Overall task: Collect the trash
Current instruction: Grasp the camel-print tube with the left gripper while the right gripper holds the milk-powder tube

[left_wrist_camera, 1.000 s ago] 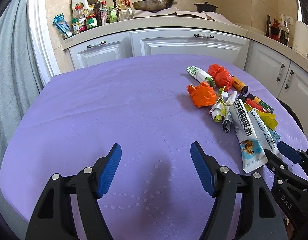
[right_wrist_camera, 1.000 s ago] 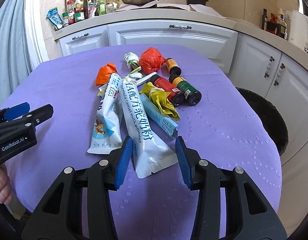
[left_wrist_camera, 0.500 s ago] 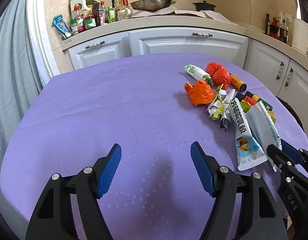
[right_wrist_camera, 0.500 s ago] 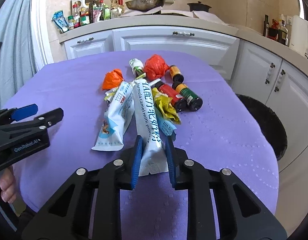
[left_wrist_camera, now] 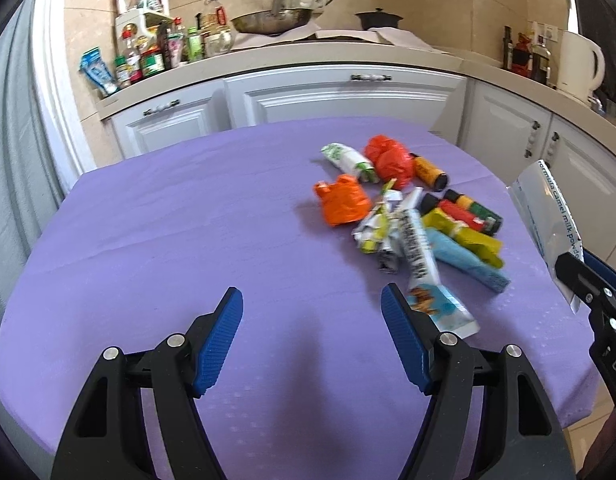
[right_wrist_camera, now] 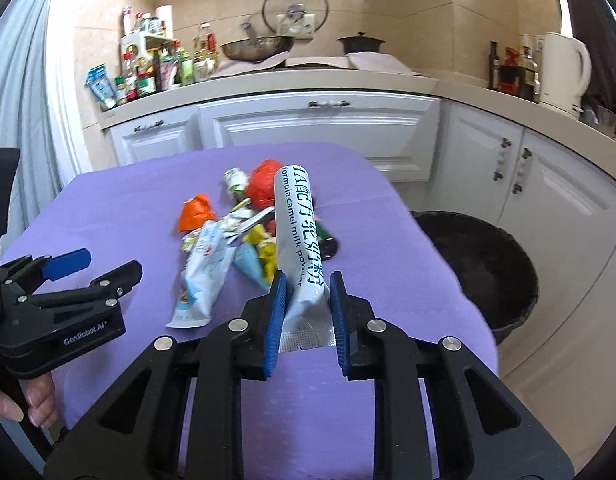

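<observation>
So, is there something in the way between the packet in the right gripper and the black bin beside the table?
Nothing visible does. The right gripper holds the milk powder packet above the purple table, and the black bin stands open just past the table's right edge.

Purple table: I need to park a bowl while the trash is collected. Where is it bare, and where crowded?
The purple table is bare on the side toward the curtain, from the cabinets to the open left claw. It is crowded with the trash pile on the side toward the black bin.
</observation>
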`<state>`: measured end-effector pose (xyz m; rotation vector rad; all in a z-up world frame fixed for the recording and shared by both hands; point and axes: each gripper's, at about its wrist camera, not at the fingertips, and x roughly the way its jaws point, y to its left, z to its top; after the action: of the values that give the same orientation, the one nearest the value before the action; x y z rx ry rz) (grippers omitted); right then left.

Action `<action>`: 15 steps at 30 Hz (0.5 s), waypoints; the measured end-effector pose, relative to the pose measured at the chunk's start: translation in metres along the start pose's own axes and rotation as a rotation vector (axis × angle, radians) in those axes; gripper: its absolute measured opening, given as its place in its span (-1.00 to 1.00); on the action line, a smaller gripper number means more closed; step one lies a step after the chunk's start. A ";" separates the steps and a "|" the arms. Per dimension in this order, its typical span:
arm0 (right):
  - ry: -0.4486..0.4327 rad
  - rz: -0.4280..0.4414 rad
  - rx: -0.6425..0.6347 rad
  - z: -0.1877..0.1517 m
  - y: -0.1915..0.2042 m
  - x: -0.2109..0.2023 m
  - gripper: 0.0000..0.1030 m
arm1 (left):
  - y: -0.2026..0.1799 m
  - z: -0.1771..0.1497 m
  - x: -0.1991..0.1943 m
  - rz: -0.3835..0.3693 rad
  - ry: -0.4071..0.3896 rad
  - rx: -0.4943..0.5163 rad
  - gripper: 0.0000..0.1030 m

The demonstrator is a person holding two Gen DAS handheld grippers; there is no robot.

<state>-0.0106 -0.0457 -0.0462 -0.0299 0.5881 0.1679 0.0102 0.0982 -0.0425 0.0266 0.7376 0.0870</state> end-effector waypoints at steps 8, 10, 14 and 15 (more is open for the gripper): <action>0.022 -0.069 0.065 -0.010 -0.034 0.010 -0.58 | -0.027 0.004 0.004 -0.070 0.000 0.021 0.35; 0.026 -0.075 0.075 -0.012 -0.041 0.011 -0.58 | -0.033 0.006 0.006 -0.091 0.004 0.017 0.35; 0.032 -0.080 0.091 -0.014 -0.048 0.014 -0.58 | -0.045 0.009 0.013 -0.096 -0.003 0.033 0.35; 0.033 -0.080 0.095 -0.015 -0.049 0.015 -0.58 | -0.048 0.009 0.017 -0.095 0.002 0.038 0.35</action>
<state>0.0019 -0.0930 -0.0679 0.0359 0.6259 0.0621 0.0319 0.0521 -0.0503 0.0280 0.7415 -0.0175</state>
